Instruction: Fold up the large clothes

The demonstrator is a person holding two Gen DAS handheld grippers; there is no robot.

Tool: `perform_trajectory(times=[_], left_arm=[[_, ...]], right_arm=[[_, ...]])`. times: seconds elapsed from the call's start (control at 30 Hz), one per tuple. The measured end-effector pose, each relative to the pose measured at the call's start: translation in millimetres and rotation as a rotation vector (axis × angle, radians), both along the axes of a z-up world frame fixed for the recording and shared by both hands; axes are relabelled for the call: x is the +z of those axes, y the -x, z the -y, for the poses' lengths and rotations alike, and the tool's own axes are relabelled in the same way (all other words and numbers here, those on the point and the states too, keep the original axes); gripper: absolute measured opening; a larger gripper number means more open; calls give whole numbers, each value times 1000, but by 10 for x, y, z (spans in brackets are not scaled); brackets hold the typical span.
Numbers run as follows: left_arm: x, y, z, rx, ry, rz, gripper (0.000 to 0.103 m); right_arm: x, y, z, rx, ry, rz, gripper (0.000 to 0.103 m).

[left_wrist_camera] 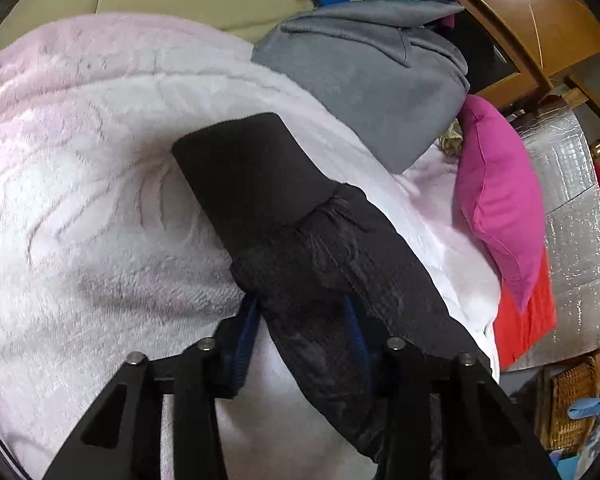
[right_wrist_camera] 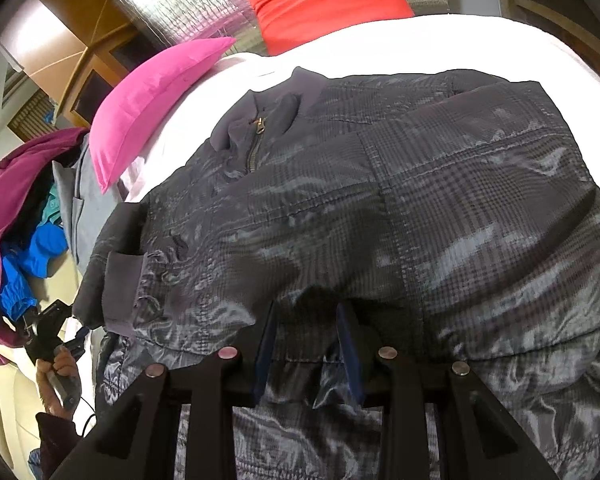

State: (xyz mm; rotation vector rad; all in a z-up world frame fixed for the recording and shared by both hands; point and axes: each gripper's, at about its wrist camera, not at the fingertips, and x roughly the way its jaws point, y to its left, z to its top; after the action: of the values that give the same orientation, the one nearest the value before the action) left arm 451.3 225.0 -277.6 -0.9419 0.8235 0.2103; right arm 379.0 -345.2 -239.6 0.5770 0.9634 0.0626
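A dark plaid zip jacket (right_wrist_camera: 380,208) lies spread on the white bed cover (right_wrist_camera: 380,40), collar toward the pink pillow. My right gripper (right_wrist_camera: 308,344) sits at the jacket's near edge with jacket fabric between its blue pads; it looks closed on the fabric. In the left wrist view my left gripper (left_wrist_camera: 304,340) is shut on the jacket's sleeve (left_wrist_camera: 300,240), whose ribbed cuff (left_wrist_camera: 244,168) hangs out over the pinkish-white blanket (left_wrist_camera: 80,200). The left gripper and the hand holding it also show at the lower left of the right wrist view (right_wrist_camera: 48,332).
A folded grey garment (left_wrist_camera: 380,80) lies on the bed beside a pink pillow (left_wrist_camera: 496,192) and a red pillow (right_wrist_camera: 328,4). A pile of blue, teal and magenta clothes (right_wrist_camera: 20,240) sits off the bed. Wooden furniture (left_wrist_camera: 540,28) and a silver foil panel (left_wrist_camera: 572,240) stand behind.
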Motion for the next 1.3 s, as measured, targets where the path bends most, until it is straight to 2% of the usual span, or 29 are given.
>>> perform_trajectory(times=[0.07,0.17,0.3,0.4,0.5,0.63,0.7,0.8,0.9,1.07,1.17,1.23,1.27,1.3], left_arm=[[13,-31,1,-4,-6,18,13],[115,-45,65,-8,-26,48,8],[569,7,369,-91,-124,179,6],[990,103,804,-200,-203,296,6],[1285,239,1304,-317,-264,393,6],[1466,436,2056,-500,-314,479,6],[1477,491,2371,-584,-315,496,5],[1382,598,2973,-730,-327,499,5],[1197,665,3417,-854,-317,461,5],[703,743,4066,-1044,-365,306,5],[501,801,4254,-1110,-468,236,5],[501,881,4302,-1154,-531,226,6],[533,923,4287,-1170,-542,235,11],[582,964,4254,-1186,-543,250,28]], right_arm=[[-1,-10,2,0,2,2,34],[5,-7,14,-4,0,5,34],[29,27,53,-19,4,9,34],[50,75,117,-39,1,13,34],[73,143,192,-64,-1,19,34],[90,249,328,-96,-5,27,34],[90,299,407,-114,-11,30,34],[81,381,556,-152,-24,35,34],[69,452,715,-188,-51,37,34],[83,542,936,-231,-81,53,34],[97,552,979,-238,-96,59,34],[113,550,978,-235,-97,62,34],[119,548,976,-232,-100,63,34],[125,551,960,-231,-101,64,34]])
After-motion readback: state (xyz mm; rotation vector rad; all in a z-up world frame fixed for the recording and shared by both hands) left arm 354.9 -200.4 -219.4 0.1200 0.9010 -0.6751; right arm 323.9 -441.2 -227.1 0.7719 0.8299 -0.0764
